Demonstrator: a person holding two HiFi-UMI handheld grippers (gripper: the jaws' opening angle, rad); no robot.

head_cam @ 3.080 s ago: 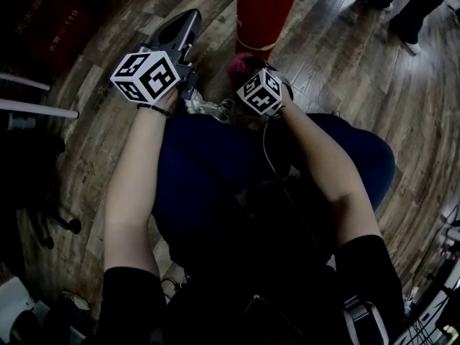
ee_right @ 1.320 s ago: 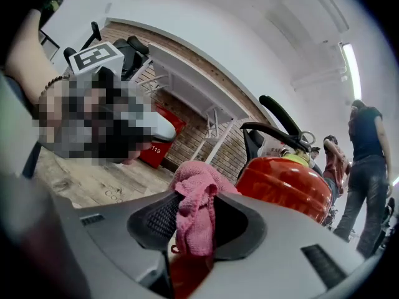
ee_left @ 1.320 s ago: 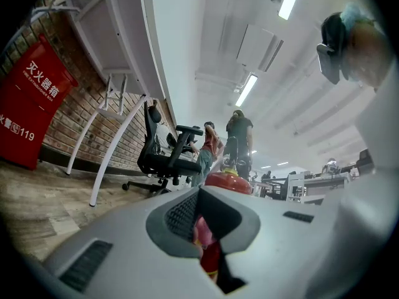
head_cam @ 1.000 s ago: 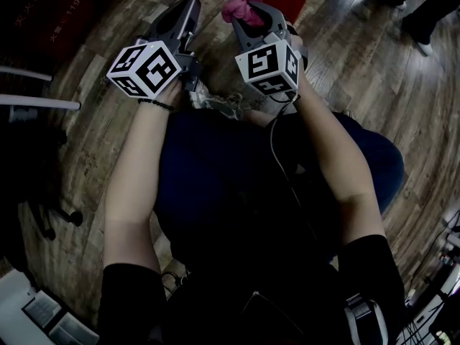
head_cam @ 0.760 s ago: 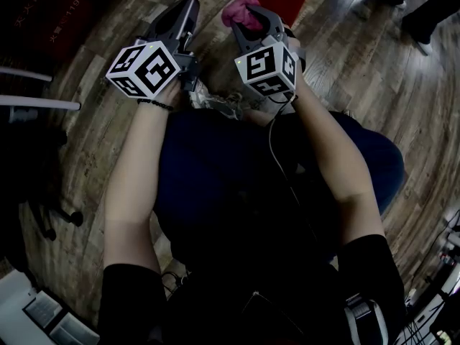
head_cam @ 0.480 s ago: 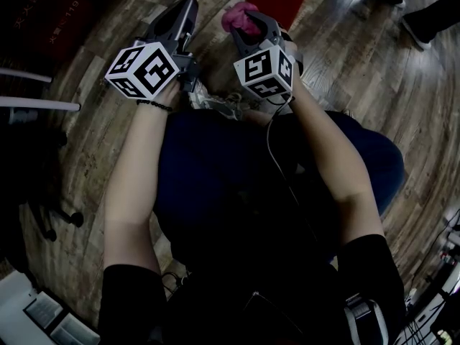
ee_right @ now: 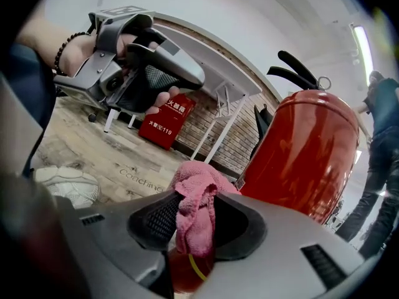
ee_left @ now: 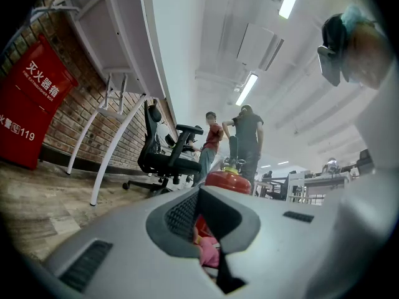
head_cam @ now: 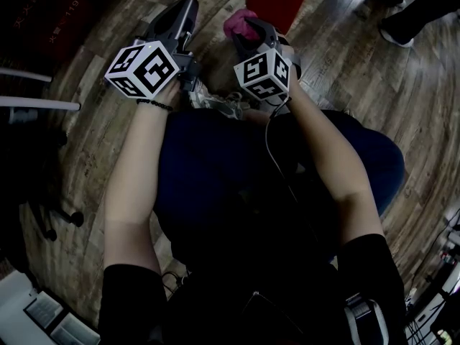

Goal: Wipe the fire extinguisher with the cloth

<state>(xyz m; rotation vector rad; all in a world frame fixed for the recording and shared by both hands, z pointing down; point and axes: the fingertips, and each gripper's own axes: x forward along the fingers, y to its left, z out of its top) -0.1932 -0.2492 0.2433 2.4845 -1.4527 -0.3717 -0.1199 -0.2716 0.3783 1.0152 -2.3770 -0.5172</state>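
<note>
Pinching a bunched pink cloth (ee_right: pixel 194 198) in the closed jaws of the right gripper (ee_right: pixel 195 220), just beside the red fire extinguisher (ee_right: pixel 305 148) standing upright on the wooden floor (head_cam: pixel 345 70). Hard to tell whether cloth and cylinder touch. Holding the left gripper (ee_left: pixel 209 229) shut on nothing, off to the left and apart from the cylinder, so not steadying it.

Probably about to begin a wiping stroke. Risks from here:
- Pushing sideways on an unbraced cylinder, sliding or tipping it.
- Scraping the paint with bare jaws, given how little cloth pokes past them.
- Snagging the cloth on the black handle or pin near the top and dragging it out of the grip.
</note>
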